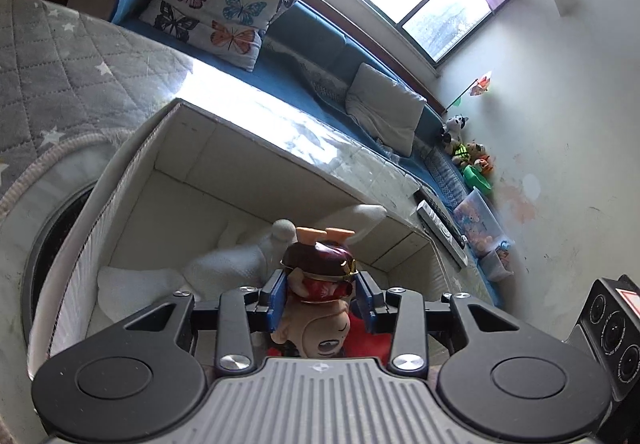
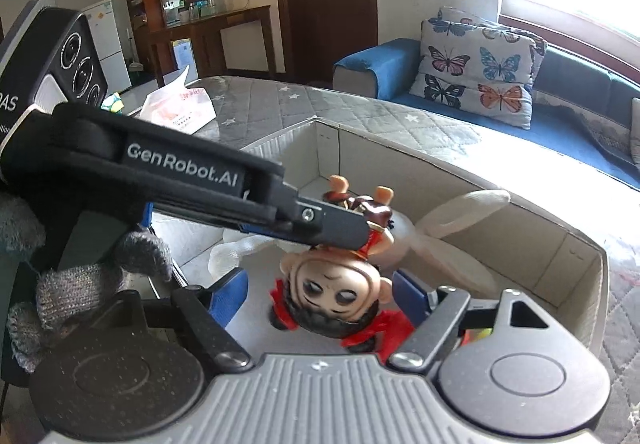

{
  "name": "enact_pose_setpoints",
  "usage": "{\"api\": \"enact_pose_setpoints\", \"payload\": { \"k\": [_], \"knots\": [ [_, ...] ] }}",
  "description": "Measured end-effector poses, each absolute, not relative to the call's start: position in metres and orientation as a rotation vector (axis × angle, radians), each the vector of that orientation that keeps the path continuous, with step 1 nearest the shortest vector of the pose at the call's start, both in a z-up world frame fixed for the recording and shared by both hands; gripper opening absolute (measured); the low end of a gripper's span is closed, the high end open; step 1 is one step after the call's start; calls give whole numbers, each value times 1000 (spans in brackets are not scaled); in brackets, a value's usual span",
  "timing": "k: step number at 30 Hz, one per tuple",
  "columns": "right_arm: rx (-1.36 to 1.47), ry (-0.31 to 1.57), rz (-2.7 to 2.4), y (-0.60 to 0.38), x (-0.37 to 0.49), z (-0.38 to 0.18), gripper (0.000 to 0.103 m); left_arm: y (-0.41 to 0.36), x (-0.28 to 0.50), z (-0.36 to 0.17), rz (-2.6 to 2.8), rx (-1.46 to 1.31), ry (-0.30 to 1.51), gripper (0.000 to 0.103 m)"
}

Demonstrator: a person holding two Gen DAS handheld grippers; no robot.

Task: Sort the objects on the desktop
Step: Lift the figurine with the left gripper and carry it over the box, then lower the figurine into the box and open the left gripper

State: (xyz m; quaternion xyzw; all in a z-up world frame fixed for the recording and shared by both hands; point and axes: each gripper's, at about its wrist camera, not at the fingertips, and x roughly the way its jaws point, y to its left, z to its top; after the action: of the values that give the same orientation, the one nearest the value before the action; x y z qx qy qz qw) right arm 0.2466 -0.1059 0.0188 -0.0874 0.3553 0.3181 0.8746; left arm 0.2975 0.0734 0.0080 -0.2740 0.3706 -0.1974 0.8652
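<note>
A small doll figurine [image 1: 320, 280] with a tan face, black hair and red clothes hangs upside down over an open white cardboard box [image 1: 192, 172]. My left gripper [image 1: 322, 298] is shut on its body, blue pads on both sides. In the right wrist view the left gripper [image 2: 352, 232] reaches across from the left and holds the doll [image 2: 336, 296] by its waist, feet up. My right gripper [image 2: 320, 298] is open, its blue fingers [image 2: 230, 294] on either side of the doll's head without pressing it. White stuffed items [image 2: 452, 228] lie in the box [image 2: 520, 200].
The box sits on a grey quilted mat with stars [image 2: 280, 104]. A blue sofa with a butterfly pillow [image 2: 476, 68] runs along the window wall. A white plastic bag [image 2: 180, 108] lies at the mat's far left. Small toys [image 1: 468, 152] sit on the sofa's end.
</note>
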Motion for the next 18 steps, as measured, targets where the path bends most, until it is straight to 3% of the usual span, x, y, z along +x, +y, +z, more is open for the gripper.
{"api": "enact_pose_setpoints", "payload": {
  "k": [18],
  "knots": [
    [-184,643,603,-116,209,41,81,74,264,32,-395,-525,723,40]
  ]
}}
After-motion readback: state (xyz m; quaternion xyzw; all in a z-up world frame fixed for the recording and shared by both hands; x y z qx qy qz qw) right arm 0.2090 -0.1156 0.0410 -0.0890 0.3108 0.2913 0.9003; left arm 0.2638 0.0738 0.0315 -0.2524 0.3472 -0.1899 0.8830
